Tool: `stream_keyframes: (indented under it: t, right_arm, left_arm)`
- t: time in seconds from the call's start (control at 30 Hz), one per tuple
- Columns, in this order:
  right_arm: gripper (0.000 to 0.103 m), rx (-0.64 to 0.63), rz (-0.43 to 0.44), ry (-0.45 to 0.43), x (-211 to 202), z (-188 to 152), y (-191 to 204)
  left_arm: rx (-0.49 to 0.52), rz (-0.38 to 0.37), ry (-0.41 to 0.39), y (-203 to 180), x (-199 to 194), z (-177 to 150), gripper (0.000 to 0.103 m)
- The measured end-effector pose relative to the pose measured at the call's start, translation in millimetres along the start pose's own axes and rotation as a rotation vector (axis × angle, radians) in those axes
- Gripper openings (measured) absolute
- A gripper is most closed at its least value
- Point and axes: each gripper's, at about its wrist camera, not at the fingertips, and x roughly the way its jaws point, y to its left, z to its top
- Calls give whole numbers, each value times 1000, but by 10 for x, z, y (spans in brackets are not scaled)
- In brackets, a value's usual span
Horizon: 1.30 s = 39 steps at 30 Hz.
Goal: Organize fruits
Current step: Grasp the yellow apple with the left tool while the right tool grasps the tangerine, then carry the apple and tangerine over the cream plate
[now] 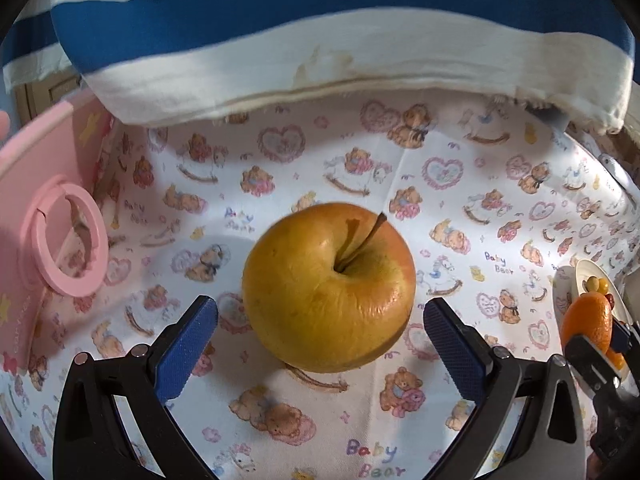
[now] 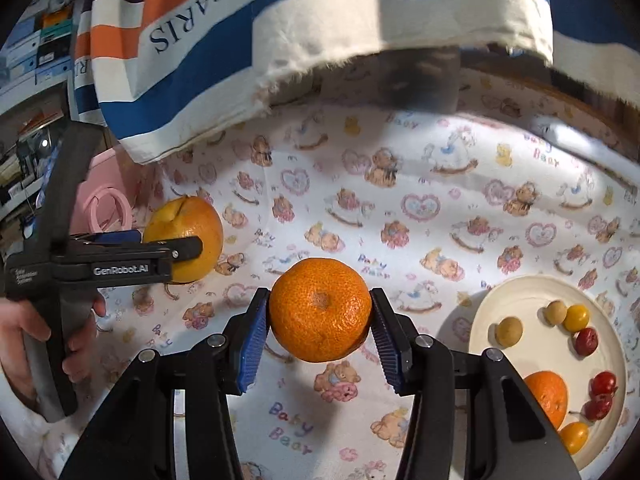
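A white cotton cloth printed with teddy bears, hearts and rocking horses [image 2: 420, 216] covers the whole worktop, and a thick blue and cream striped canvas fabric [image 1: 320, 40] hangs over its far edge. At the left edge of the cloth stands a pink box with a round ring handle [image 1: 60, 236]. Near the right edge lies a cream round ceramic plate [image 2: 516, 292]; on it sit a second orange mandarin [image 2: 550, 396], partly hidden behind the right tong arm, and several small round fruits, tan, yellow and dark red [image 2: 586, 340]. Toward the left side of the cloth a large yellow-orange apple with a brown stalk [image 1: 328, 288] rests on the fabric. The left gripper [image 1: 320, 344], held by a hand [image 2: 24, 344], has its blue-padded tongs spread on either side of the apple, with a gap visible on each side, so the pads are not touching it. The right gripper [image 2: 320, 320] pinches a round orange mandarin [image 2: 320, 316] between its blue pads, raised above the middle of the cloth
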Motion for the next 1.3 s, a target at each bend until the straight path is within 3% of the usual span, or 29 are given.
stream_keyframes:
  t: [0.07,0.23,0.47,0.7,0.73,0.77,0.97,1.1,1.3]
  right_arm:
    - [51,-4,15,-13,-27,-9,11]
    - [51,-10,37,-61,-114,-25,23]
    - [51,-13,-7,-136,-261,-54,40]
    - [51,-12,-37,-114,-226,-51,36]
    - [51,-9,-36,-113,-220,-53,20]
    - [51,2,-36,-109,-214,-56,-1]
    - [51,49,-33,-92,-183,-61,-99]
    - [51,53,-31,-91,-177,-65,-108]
    - [51,48,-35,-100,-187,-64,-87]
  left_arm:
    - [-1,-11,10,-8,16,-14,102]
    - [46,64,-21,-80,103,-11,102]
    - [13,5,20,-47,218,18,102]
    - [-27,-1,46,29,297,43,102]
    - [-25,-5,41,25,289,45,101]
    - [-21,-10,34,15,279,48,90]
    - [-41,-29,19,61,222,38,89]
    - [-37,-30,-55,91,1,-15,89]
    - [9,-70,-279,-17,-539,-13,89]
